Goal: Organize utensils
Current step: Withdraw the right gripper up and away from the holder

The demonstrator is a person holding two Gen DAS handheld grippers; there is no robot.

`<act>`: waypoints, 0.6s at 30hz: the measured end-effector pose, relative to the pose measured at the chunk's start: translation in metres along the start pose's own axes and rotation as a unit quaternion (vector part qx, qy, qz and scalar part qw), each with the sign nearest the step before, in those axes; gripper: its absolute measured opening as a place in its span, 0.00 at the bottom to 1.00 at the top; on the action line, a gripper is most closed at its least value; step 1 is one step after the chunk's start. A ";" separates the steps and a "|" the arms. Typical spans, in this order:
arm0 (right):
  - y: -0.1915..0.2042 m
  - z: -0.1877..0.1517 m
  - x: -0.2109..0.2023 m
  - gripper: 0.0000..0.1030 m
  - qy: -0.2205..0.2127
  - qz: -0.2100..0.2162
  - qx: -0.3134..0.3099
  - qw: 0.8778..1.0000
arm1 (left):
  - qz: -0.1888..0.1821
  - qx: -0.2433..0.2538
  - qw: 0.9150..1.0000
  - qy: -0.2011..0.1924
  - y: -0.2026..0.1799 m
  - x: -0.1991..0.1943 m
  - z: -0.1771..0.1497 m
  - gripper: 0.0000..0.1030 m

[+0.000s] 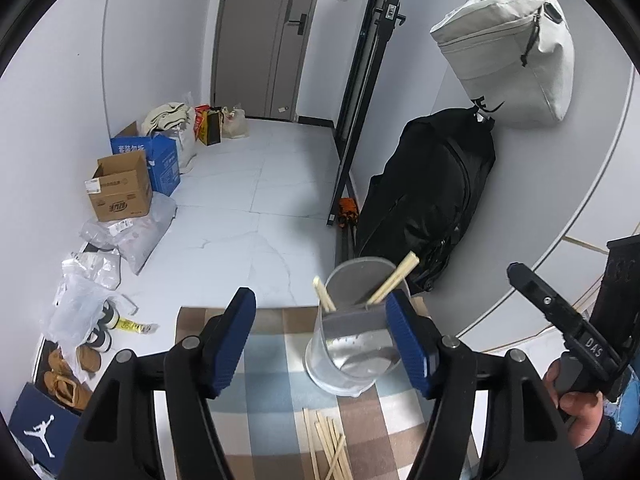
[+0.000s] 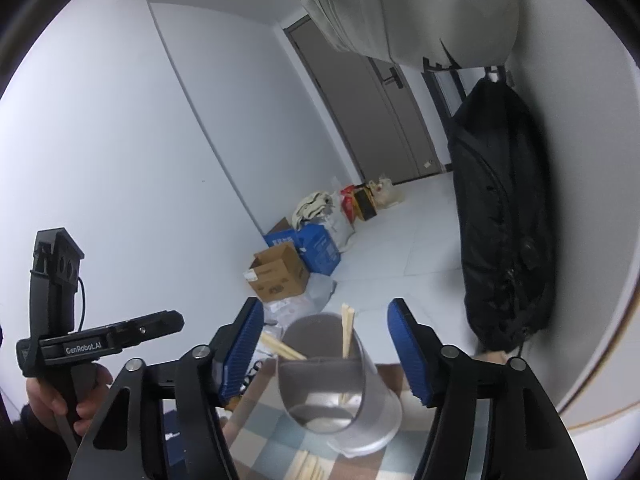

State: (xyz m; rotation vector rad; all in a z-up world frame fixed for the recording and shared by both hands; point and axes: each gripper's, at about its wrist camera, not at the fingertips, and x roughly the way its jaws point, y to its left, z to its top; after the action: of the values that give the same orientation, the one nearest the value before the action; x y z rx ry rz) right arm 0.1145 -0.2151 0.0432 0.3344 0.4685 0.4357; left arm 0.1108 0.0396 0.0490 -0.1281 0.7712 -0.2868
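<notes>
Loose chopsticks show fully only from the left wrist.

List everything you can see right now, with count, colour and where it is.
cup: one, clear plastic, on the checked cloth, between both grippers' fingers
chopsticks in cup: two, pale wood, leaning on the rim
loose chopsticks: several, pale wood, on the cloth near the cup
cardboard box: one, brown, by the wall
blue box: one, behind the brown box
black bag: one, hanging on the wall
white bag: one, above the black bag
left gripper: black, blue pads, open
right gripper: same, open
</notes>
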 end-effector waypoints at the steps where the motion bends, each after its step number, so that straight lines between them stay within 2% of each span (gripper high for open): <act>1: 0.001 -0.004 -0.004 0.68 0.000 -0.001 -0.001 1.000 | 0.000 -0.002 1.000 0.003 0.001 0.000 -0.003 0.61; 6: 0.006 -0.023 -0.027 0.74 0.001 -0.007 -0.001 1.000 | -0.015 0.005 1.000 0.024 -0.002 0.000 -0.030 0.61; 11: 0.012 -0.051 -0.039 0.78 0.015 -0.012 -0.009 1.000 | 0.009 0.013 0.999 0.039 -0.005 0.000 -0.051 0.61; 14: 0.015 -0.064 -0.045 0.82 0.023 -0.015 -0.014 1.000 | 0.014 0.015 0.999 0.048 -0.005 0.000 -0.063 0.61; 18: 0.016 -0.081 -0.051 0.82 0.034 -0.015 -0.018 0.999 | 0.015 0.021 0.998 0.055 -0.008 -0.002 -0.076 0.61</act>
State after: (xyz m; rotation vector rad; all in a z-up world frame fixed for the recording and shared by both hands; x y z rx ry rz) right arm 0.0280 -0.2089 -0.0004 0.2784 0.5312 0.4270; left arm 0.0543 0.0322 -0.0025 -0.0605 0.8753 -0.2824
